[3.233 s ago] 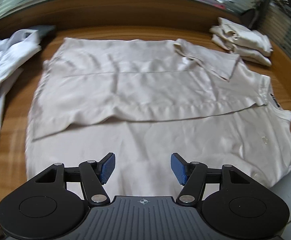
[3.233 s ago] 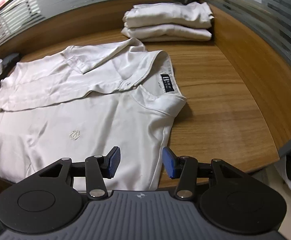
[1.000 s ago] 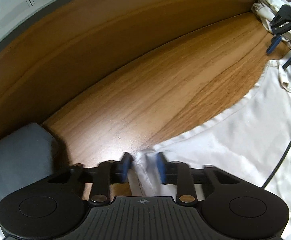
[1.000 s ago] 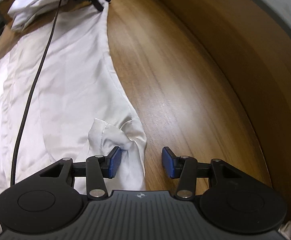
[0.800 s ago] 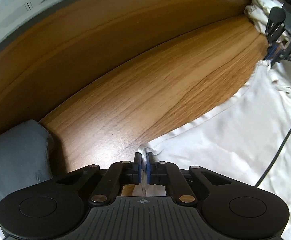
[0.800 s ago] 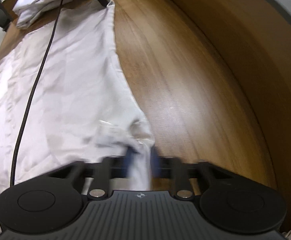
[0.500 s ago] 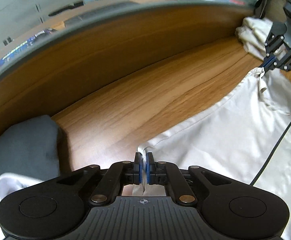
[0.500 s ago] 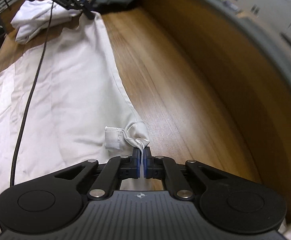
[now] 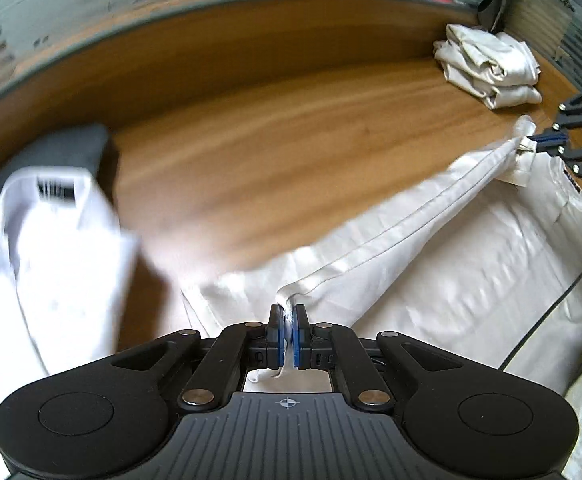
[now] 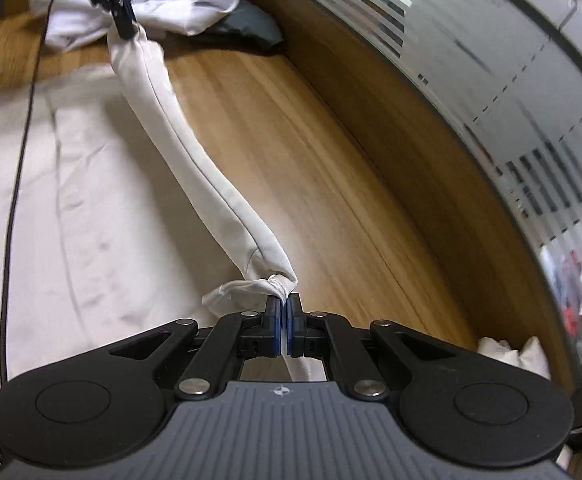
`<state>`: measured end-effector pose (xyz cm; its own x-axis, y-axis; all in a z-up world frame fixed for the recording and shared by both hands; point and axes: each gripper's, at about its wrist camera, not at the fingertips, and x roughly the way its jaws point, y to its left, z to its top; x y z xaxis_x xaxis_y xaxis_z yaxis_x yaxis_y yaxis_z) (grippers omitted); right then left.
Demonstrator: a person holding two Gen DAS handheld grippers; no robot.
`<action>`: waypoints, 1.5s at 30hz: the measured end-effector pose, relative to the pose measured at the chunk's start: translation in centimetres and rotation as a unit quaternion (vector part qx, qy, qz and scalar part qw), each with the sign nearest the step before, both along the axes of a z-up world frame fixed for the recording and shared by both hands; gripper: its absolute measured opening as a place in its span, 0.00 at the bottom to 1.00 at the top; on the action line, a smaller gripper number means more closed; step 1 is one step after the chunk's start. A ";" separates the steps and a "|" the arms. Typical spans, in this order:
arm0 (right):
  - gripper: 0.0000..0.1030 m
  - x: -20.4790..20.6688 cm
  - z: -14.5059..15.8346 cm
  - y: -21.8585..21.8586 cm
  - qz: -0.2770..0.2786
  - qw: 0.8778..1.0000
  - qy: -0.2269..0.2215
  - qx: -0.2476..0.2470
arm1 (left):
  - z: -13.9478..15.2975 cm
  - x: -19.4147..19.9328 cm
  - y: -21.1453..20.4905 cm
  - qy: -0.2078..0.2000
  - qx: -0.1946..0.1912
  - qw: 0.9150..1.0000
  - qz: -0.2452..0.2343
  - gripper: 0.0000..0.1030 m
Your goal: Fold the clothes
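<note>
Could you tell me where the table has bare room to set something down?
Bare wood lies between the lifted shirt edge and the back wall, from the dark cloth to the folded stack. The near side is crowded with shirt.

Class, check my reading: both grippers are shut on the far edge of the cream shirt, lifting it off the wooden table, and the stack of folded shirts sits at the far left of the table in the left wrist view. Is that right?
Not quite. In the left wrist view the stack of folded shirts sits at the far right. The rest holds: the left gripper and right gripper are shut on the cream shirt, its edge raised off the wooden table.
</note>
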<state>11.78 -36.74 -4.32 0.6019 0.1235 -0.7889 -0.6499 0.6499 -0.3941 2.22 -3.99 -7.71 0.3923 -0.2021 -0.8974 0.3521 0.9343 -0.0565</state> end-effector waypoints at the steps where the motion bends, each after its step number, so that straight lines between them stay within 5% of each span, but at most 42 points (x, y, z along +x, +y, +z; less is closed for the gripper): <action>1: 0.03 -1.0 -0.3 0.5 0.005 1.000 -0.006 -0.009 | -0.3 -0.7 -0.3 0.005 -0.002 1.000 0.007 0.06; 9: 0.03 -5.3 -2.1 1.3 0.001 1.000 0.002 -0.013 | -2.0 -5.0 -1.1 0.025 -0.008 0.997 0.066 0.06; 19: 0.15 -6.8 -3.0 -0.4 -0.004 0.998 0.052 0.027 | -3.8 -6.1 -2.6 0.023 0.050 0.997 0.053 0.06; 25: 0.22 -7.0 -2.7 -2.9 -0.058 0.996 0.056 0.046 | -2.7 -6.4 -3.2 -0.027 0.079 0.994 0.075 0.06; 31: 0.22 -6.9 -2.5 -4.6 -0.092 0.992 0.054 0.063 | 0.1 -6.5 -4.1 -0.119 0.140 0.980 0.081 0.05; 40: 0.25 -6.8 -2.7 -5.9 -0.120 0.986 0.065 0.096 | -5.7 -8.4 -5.0 -0.023 0.182 0.980 0.073 0.10; 43: 0.25 -6.3 -2.5 -7.0 -0.154 0.980 0.066 0.112 | -5.8 -8.9 -4.8 -0.007 0.175 0.980 0.095 0.13; 45: 0.25 -6.0 -2.4 -7.9 -0.178 0.974 0.069 0.121 | -5.0 -9.4 -4.6 -0.009 0.156 0.981 0.113 0.23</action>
